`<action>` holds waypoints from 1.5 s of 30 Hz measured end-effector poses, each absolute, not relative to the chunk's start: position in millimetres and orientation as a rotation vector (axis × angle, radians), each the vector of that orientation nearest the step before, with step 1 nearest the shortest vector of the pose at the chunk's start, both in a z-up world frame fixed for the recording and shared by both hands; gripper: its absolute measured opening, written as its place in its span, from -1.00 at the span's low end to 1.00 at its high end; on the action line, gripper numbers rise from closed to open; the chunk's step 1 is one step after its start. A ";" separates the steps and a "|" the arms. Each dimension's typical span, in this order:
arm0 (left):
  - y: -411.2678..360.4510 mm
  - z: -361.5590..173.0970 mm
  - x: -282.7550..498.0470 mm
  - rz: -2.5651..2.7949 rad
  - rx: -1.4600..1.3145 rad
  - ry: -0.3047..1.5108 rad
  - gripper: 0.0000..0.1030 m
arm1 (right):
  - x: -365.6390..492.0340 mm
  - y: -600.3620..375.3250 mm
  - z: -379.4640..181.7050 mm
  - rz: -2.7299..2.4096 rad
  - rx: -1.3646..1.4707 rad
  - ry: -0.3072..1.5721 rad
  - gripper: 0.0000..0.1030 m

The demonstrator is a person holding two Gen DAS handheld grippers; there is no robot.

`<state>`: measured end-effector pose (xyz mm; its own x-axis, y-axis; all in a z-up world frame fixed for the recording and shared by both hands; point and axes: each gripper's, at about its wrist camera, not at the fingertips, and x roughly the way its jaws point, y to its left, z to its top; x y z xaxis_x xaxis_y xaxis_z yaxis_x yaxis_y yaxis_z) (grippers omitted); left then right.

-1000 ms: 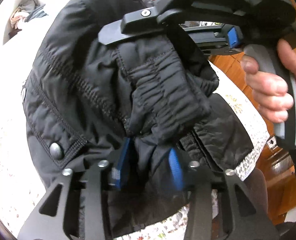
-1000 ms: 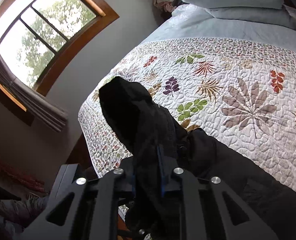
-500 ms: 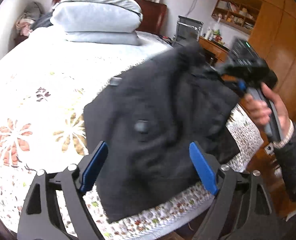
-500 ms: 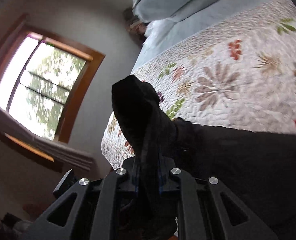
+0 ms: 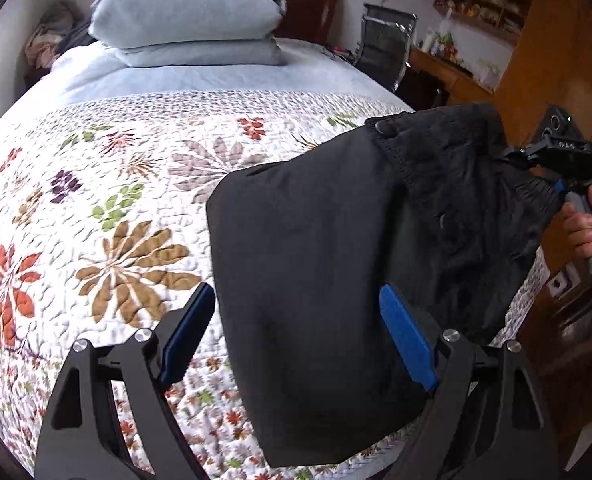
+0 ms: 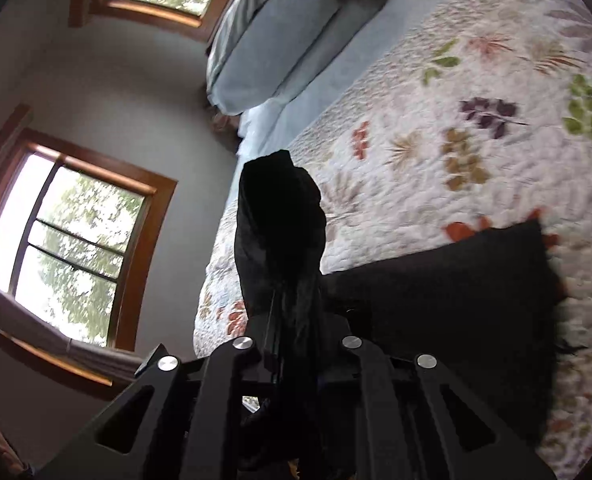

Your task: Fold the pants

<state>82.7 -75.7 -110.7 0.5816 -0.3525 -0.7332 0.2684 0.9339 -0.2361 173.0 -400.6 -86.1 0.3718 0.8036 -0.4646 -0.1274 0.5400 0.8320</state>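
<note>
Right wrist view was blurred; the right gripper point(image 6: 296, 344) had its fingertips buried in a dark bunch of the pants point(image 6: 435, 300), so the pads were hidden. It was clamped shut on that fabric. Left wrist view: a hand point(image 5: 587, 224) held that gripper at frame right, wrist cut off. Left gripper point(image 5: 296, 336) stood wide open, blue fingers point(image 5: 403, 336) apart, gripping nothing. Pants point(image 5: 315, 260) lay on the bed quilt point(image 5: 116, 200) beyond them, one end lifted rightward.
</note>
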 end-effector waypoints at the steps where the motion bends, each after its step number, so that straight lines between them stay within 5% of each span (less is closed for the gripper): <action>1: -80.8 -112.4 84.4 -0.366 -0.088 0.883 0.64 | 171.5 -405.7 -90.1 0.675 0.804 1.022 -0.76; 28: -102.9 -100.2 91.3 -0.322 0.001 0.862 0.69 | 158.3 -447.4 -185.3 0.584 1.000 1.100 -0.71; 33: -104.1 -97.7 90.5 -0.317 0.013 0.856 0.71 | 154.5 -455.3 -205.8 0.565 1.040 1.118 -0.59; 40: -103.2 -101.4 92.1 -0.303 0.017 0.874 0.73 | 142.5 -470.4 -178.5 0.484 0.902 1.087 -0.15; 45: -98.0 -110.0 95.2 -0.280 0.017 0.901 0.73 | 125.7 -475.9 -138.6 0.506 0.804 1.000 -0.14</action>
<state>95.2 -98.0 -110.0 0.5875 -0.2329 -0.7750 0.2470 0.9636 -0.1023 125.7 -475.9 -138.6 0.4658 0.7020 -0.5386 -0.0182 0.6162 0.7874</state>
